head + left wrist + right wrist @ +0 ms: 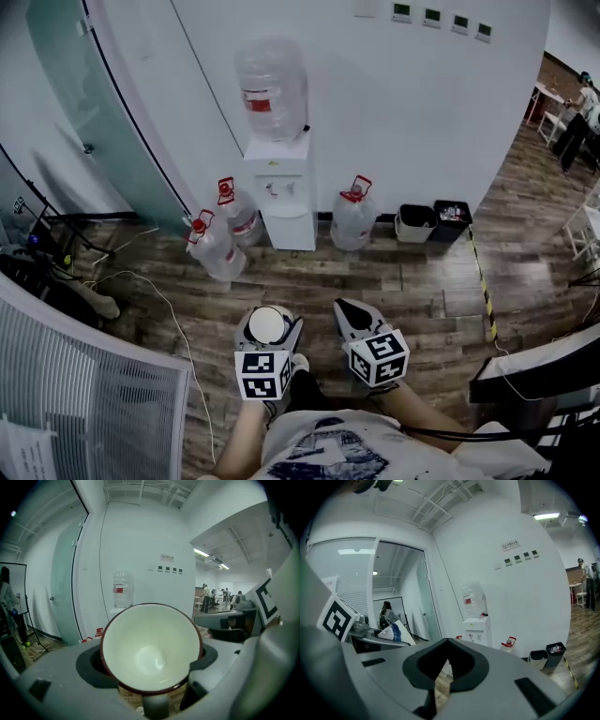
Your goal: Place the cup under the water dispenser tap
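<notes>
A cup with a white inside and a dark red rim sits between the jaws of my left gripper, which is shut on it. In the left gripper view the cup fills the middle, mouth towards the camera. The white water dispenser stands against the far wall with a clear bottle on top and its taps on the front, well ahead of both grippers. My right gripper is beside the left one, shut and holding nothing. The dispenser also shows in the right gripper view.
Three water jugs stand on the wooden floor around the dispenser. Two bins sit to its right. A glass door is at the left, cables trail on the floor, and people stand far right.
</notes>
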`<state>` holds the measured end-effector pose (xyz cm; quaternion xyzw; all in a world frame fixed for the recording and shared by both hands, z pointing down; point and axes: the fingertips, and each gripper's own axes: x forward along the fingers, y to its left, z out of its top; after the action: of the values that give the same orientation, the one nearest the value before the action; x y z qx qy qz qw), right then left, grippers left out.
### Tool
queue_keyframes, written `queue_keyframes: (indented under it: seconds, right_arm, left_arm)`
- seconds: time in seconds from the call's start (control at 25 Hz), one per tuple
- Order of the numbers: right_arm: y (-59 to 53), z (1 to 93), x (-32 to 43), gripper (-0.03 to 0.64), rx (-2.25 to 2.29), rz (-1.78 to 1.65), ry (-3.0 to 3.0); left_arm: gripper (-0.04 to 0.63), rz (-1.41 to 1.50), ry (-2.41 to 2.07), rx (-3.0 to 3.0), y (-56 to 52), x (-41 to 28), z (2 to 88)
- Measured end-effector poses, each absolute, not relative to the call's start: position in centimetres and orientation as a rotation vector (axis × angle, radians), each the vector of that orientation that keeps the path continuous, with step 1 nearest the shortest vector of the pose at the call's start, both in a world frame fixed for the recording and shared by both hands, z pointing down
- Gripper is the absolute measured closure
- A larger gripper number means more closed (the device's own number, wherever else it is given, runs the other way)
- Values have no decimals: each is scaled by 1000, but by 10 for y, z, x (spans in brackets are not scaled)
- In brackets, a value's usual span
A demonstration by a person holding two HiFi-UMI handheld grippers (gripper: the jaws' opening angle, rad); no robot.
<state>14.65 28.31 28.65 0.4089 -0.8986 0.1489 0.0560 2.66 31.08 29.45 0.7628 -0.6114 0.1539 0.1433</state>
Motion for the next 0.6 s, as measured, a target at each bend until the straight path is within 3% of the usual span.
queue_keyframes:
  seconds: [0.6]
  right_arm:
    - [102, 292, 31, 597, 1290, 501, -2670]
  left_arm:
    - [141, 493, -1674, 2244, 123, -85, 296]
